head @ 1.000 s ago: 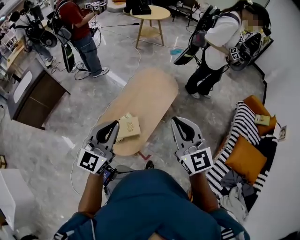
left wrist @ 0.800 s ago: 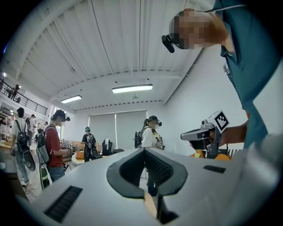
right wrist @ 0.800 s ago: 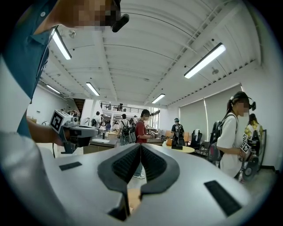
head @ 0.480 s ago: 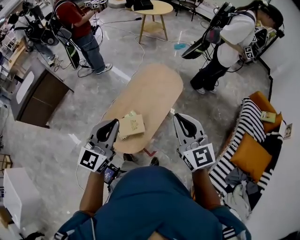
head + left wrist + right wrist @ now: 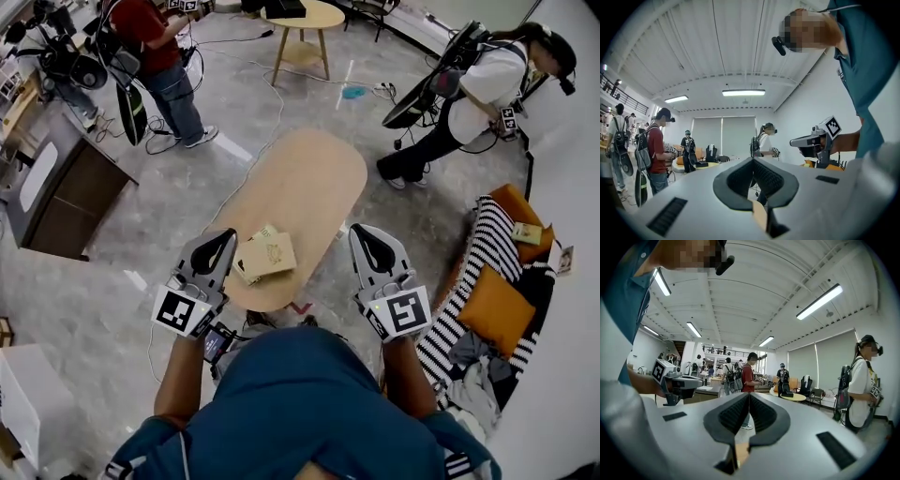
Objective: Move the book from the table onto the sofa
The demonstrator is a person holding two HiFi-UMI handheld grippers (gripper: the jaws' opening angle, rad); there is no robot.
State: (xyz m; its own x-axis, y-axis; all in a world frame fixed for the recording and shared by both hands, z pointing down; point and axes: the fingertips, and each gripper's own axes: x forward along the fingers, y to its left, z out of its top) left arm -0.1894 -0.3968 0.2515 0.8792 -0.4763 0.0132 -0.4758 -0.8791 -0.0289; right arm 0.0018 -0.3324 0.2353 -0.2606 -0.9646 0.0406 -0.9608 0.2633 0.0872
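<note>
At the lower centre of the head view, the left gripper (image 5: 221,248) and the right gripper (image 5: 367,239) are held level, side by side and apart, ahead of the wearer's teal-clad torso. In the gripper views both pairs of jaws are seen fully closed. The ribbed black pads meet along one line and nothing is clamped between them. Each gripper body is formed of smooth, pale grey moulded plastic. A cube with a black-and-white square marker is carried at the rear of each.

The book (image 5: 266,255) is located between the two grippers, nearer the left one, and is touched by neither. It lies flat on the near end of the table (image 5: 309,183), turned slightly askew. Its cover is rectangular, tan and matt. A paler, yellowish edge is visible along its far left side; whether this belongs to a separate item cannot be told.

The table top is an elongated oval of smooth light wood. The sofa (image 5: 483,253) is positioned to the right of the right gripper, well apart from the book. It is covered in black-and-white striped fabric and carries soft orange cushions (image 5: 494,305) and crumpled grey cloth. The floor (image 5: 141,234) is finished in polished, mottled grey stone.
</note>
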